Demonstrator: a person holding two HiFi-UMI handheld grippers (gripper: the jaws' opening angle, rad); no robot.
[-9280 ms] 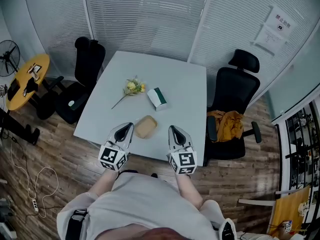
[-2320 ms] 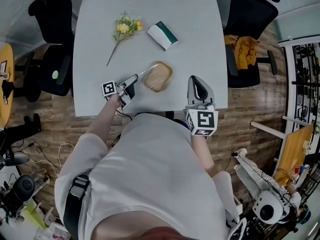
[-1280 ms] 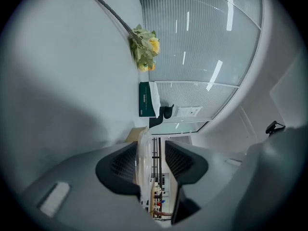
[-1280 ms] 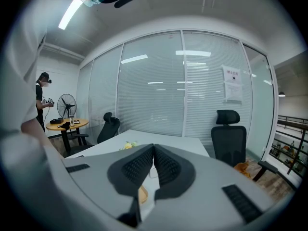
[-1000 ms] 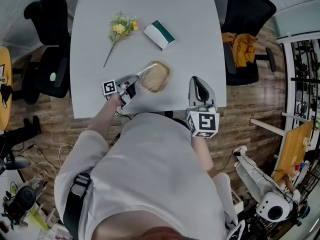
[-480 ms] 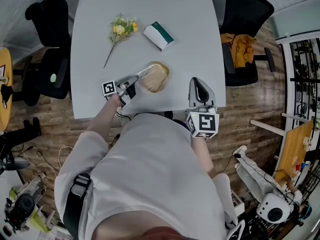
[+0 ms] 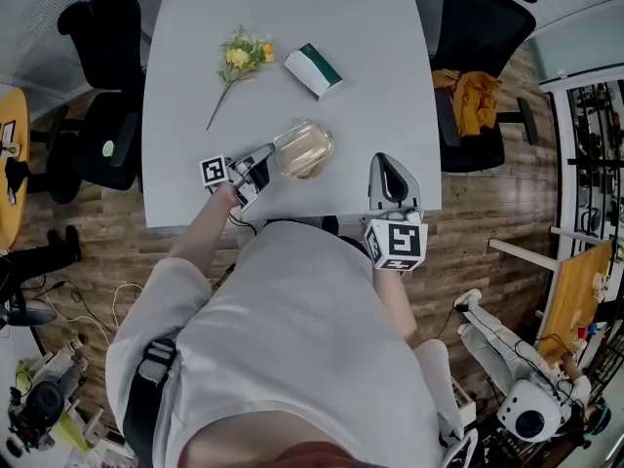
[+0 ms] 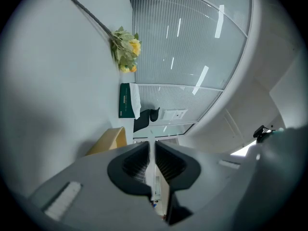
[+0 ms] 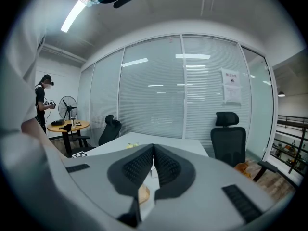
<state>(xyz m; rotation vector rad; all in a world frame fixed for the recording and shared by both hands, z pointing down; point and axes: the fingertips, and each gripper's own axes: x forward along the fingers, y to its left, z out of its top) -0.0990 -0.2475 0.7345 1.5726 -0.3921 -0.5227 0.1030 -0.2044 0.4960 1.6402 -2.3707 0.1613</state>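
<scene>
Left gripper (image 7: 263, 156) lay low over the white table (image 7: 380, 57) near its front edge. Its jaws were closed to a thin slit on the clear film of a bagged bun (image 7: 306, 148), and the left gripper view showed the film running between the pads. The bun sat just beyond the tips; we couldn't tell whether it rested flat.

Right gripper (image 7: 387, 167) hovered over the table's near edge, right of the bun and apart from it, jaws pressed together on nothing (its own view showed only room beyond).

We judged the step in hand a pinch-hold on the bag's edge. A next move would call for a gentle pull, since the film looked thin, and for the right jaws to part first.

Yellow flower (image 7: 237, 57) and green-and-white pack (image 7: 313, 69) lay farther back, well apart.
</scene>
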